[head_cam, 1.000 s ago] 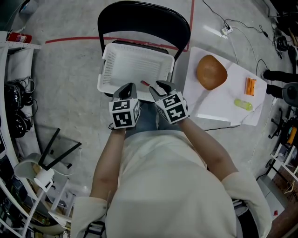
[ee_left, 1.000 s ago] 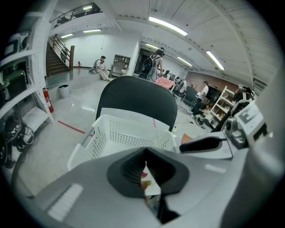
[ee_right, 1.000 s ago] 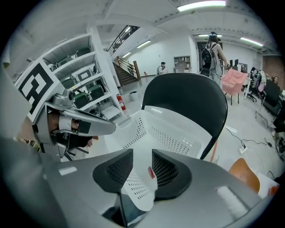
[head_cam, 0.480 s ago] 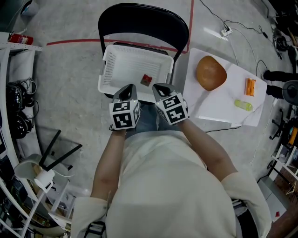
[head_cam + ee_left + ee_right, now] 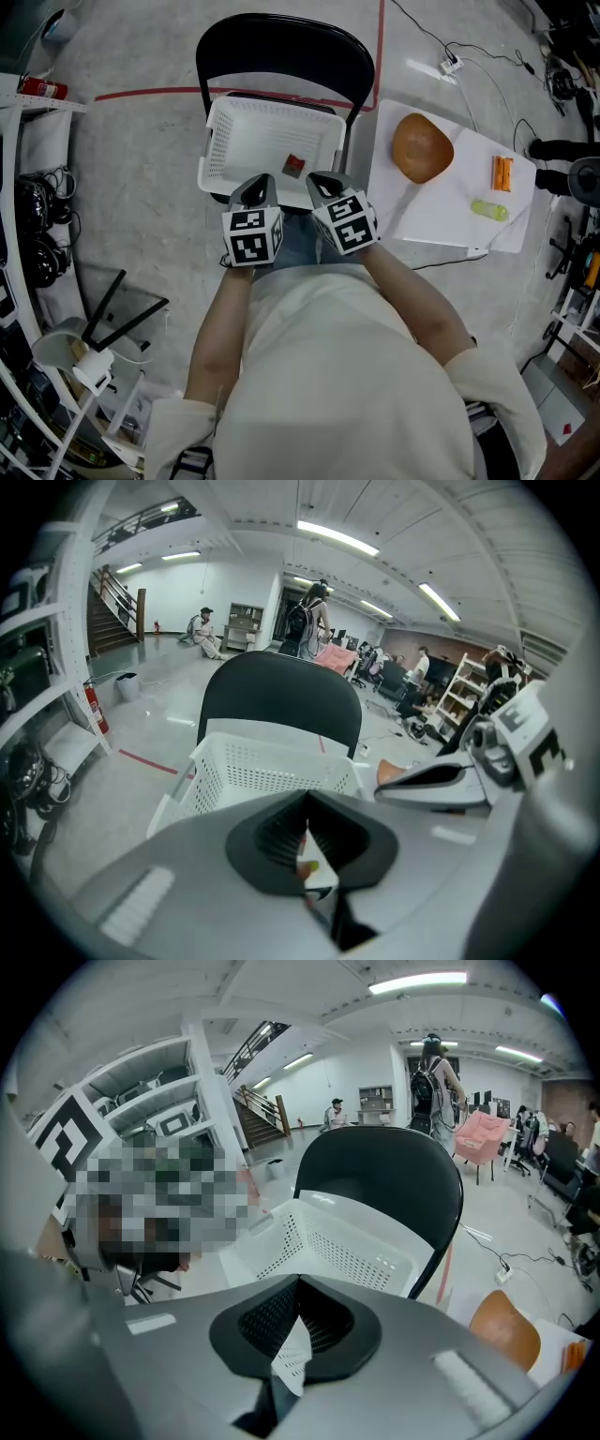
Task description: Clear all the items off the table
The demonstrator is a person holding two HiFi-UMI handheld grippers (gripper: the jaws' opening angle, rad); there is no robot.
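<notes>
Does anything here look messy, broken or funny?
Nothing looks spilled or broken. The white plastic basket sits on the black chair with one small dark red thing inside. The orange-brown bowl, orange piece and yellow-green piece lie apart on the white table.

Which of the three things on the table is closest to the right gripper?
The orange-brown bowl, on the table's left part; the small orange piece and the yellow-green piece lie farther right.
</notes>
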